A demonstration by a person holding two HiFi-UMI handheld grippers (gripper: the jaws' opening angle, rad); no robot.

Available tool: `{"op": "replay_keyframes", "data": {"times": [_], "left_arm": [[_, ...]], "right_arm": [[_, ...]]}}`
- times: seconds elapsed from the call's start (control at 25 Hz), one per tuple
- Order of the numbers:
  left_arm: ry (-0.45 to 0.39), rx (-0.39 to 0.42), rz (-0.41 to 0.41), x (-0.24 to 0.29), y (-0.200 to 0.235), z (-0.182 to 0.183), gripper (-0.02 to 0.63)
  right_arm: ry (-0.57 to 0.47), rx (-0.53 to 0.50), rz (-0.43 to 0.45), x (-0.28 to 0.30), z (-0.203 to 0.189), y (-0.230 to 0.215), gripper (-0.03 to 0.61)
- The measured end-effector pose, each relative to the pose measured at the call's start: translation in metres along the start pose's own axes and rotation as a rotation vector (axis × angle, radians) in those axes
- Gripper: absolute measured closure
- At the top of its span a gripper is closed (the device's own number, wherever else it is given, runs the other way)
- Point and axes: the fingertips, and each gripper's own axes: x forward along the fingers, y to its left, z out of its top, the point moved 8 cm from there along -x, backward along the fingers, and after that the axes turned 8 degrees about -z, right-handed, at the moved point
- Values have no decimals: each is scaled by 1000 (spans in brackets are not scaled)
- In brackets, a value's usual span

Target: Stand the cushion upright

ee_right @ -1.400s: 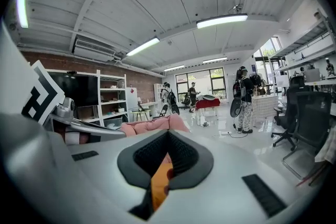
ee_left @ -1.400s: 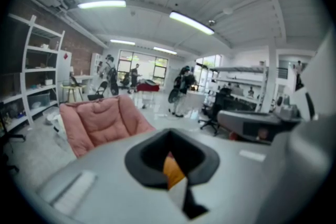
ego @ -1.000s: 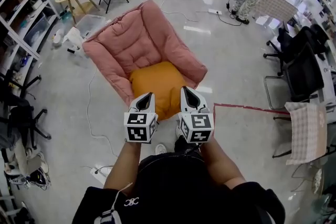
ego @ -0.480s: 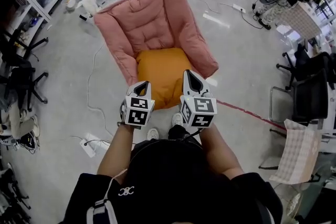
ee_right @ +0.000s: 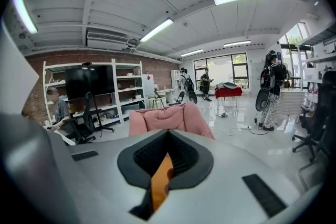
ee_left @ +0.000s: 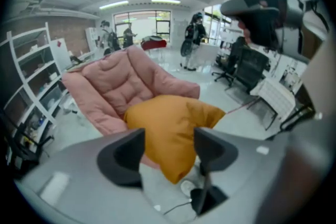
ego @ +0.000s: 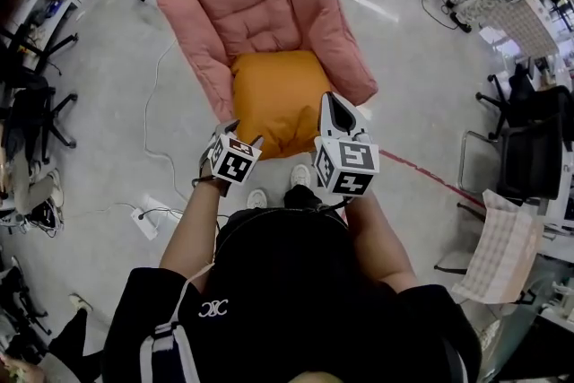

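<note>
left gripper (ego: pixel 242 134) lowered, jaws opened, cushion (ego: pixel 273 94) ungripped

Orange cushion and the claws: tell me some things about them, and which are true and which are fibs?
1. The orange cushion lies on the pink chair. True.
2. The cushion already stands upright against the chair's back. False: it lies on the seat, its front corner drooping over the edge.
3. The left claw is squeezing the cushion. False: its jaws have just been opening and stand apart; the cushion shows in the gap, unpressed.
4. The right claw is shut. True.
5. The chair is blue. False: it's pink.
</note>
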Motion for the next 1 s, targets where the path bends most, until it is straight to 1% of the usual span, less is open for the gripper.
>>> {"op": "replay_keyframes", "data": {"times": [0.08,0.12,0.2,0.32,0.44,0.52,0.6,0.68,0.8,1.0], "left_arm": [[23,1,-12,10,1,-9,288],[31,-8,-18,15,2,-13,277],[49,-36,-37,26,1,-22,267],[107,-61,-73,46,-1,-40,249],[164,-71,-80,68,-1,-62,248],[218,-83,-85,82,-1,-77,242],[281,-108,-79,91,0,-90,244],[315,-152,-64,100,3,-102,255],[320,-227,-68,106,7,-111,283],[320,-235,-85,110,7,-107,332]], "right_arm": [[15,-3,-8,-2,-3,0,586],[24,-5,-13,-3,-6,-1,586],[43,-12,-25,-6,-12,-3,586],[67,-13,-48,-12,-23,-7,586],[80,-18,-61,-16,-31,-9,586],[84,-24,-66,-18,-33,-10,586],[88,-26,-72,-19,-34,-12,586],[91,-25,-80,-20,-34,-15,586],[89,-25,-89,-21,-34,-20,586],[96,-23,-96,-19,-35,-27,586]]}}
